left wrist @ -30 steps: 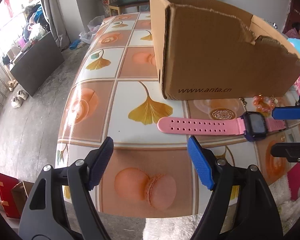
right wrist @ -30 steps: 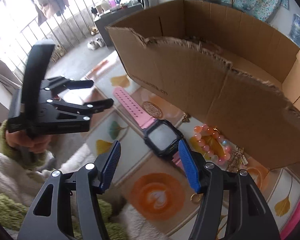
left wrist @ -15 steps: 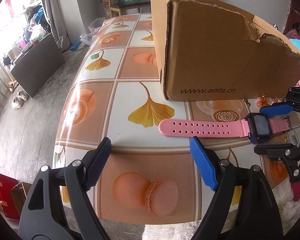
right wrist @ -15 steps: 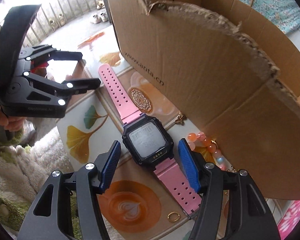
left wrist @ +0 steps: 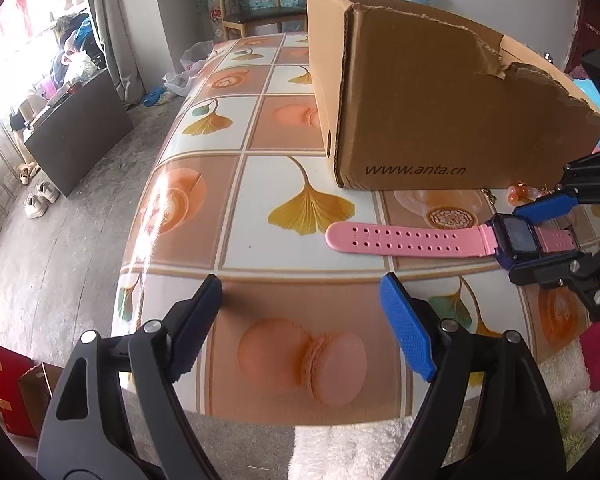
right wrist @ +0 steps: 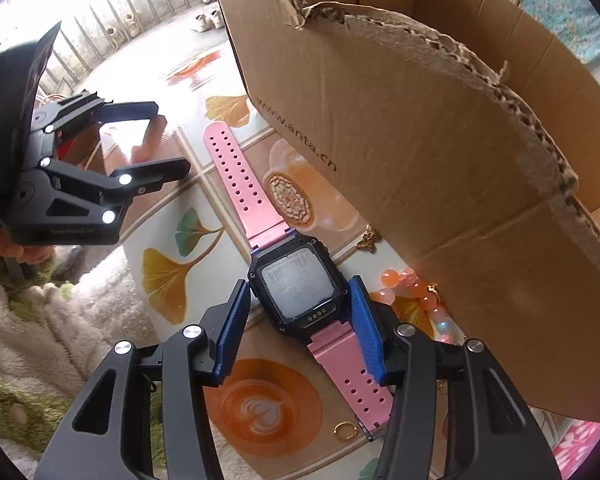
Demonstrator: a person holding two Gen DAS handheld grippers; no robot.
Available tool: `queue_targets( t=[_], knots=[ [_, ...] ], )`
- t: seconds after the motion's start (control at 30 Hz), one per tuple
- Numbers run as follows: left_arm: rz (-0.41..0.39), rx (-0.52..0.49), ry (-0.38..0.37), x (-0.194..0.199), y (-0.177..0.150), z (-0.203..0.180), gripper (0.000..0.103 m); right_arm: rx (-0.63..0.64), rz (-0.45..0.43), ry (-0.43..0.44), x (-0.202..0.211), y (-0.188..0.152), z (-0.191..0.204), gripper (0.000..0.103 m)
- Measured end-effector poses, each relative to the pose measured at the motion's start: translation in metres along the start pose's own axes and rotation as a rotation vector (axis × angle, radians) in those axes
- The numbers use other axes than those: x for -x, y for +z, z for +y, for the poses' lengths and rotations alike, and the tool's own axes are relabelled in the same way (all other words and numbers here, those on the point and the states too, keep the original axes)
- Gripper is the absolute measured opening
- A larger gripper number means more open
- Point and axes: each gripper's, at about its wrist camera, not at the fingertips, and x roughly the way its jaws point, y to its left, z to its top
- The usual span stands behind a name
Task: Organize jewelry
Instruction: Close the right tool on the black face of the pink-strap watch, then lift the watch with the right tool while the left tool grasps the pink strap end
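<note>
A pink-strapped watch (right wrist: 296, 288) with a dark square case lies flat on the patterned table (left wrist: 204, 208), in front of a torn cardboard box (right wrist: 420, 140). My right gripper (right wrist: 298, 282) points down over it. Its blue pads stand on either side of the case and the jaws are closing, close to the case sides without a clear press. The left wrist view shows the same watch (left wrist: 516, 236) between the right gripper's fingers (left wrist: 540, 206). My left gripper (left wrist: 300, 284) hangs open and empty over the table's near edge, apart from the strap.
An orange bead bracelet (right wrist: 416, 288), a small gold butterfly charm (right wrist: 367, 238) and a gold ring (right wrist: 344, 430) lie near the box (left wrist: 420, 112). A fluffy white and green sleeve sits at the table's front. A chair stands beyond the table.
My right gripper has come down and forward over the watch, and its jaws have narrowed around the case. The left gripper has stayed where it was.
</note>
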Motion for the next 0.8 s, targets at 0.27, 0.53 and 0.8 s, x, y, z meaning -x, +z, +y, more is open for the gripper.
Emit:
queue_targets(
  t=[0.27, 0.53, 0.8],
  knots=[
    [-0.024, -0.088, -0.024, 0.015, -0.023, -0.023, 0.077, -0.093, 0.091, 0.133, -0.006, 0.022, -0.022, 0.049],
    [-0.111, -0.272, 0.04, 0.029, -0.034, -0.057, 0.077, -0.199, 0.169, 0.304, -0.011, 0.039, -0.041, 0.049],
    [-0.171, -0.379, 0.077, 0.027, -0.042, -0.074, 0.077, -0.196, 0.214, 0.359, -0.021, 0.04, -0.028, 0.049]
  ],
)
